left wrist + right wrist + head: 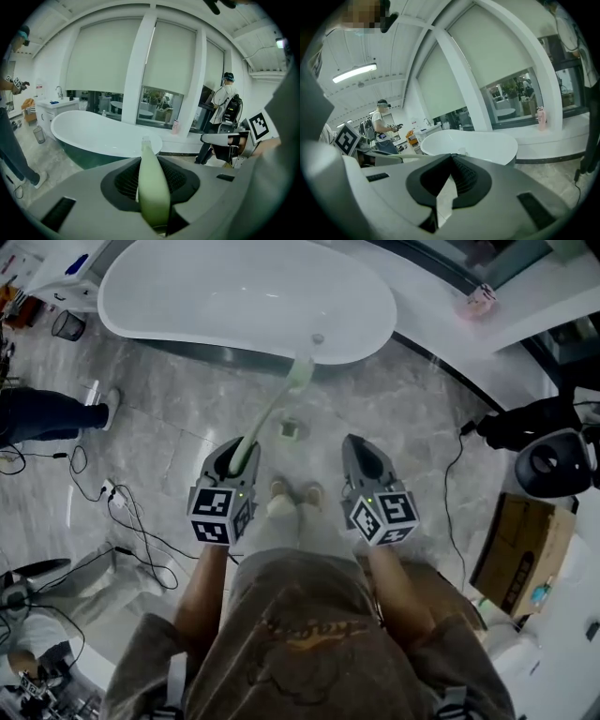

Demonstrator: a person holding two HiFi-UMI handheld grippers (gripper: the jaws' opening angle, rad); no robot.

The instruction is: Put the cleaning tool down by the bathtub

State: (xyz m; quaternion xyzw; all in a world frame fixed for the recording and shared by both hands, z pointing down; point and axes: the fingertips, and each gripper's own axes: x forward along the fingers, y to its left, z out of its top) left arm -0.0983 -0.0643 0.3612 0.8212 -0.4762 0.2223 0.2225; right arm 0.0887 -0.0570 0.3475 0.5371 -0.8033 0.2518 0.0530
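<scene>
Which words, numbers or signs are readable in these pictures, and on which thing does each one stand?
No text can be read in any view.
On the box: some print, too blurred to read.
On the pink bottle: any label is too small to read.
On the left cube and the right cube: square markers only, no letters.

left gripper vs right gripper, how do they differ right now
The left gripper has its jaws shut on the green cleaning tool; the right gripper has its jaws together on nothing. The left gripper's tool reaches toward the bathtub; nothing extends from the right gripper. Both are held side by side above the floor.
</scene>
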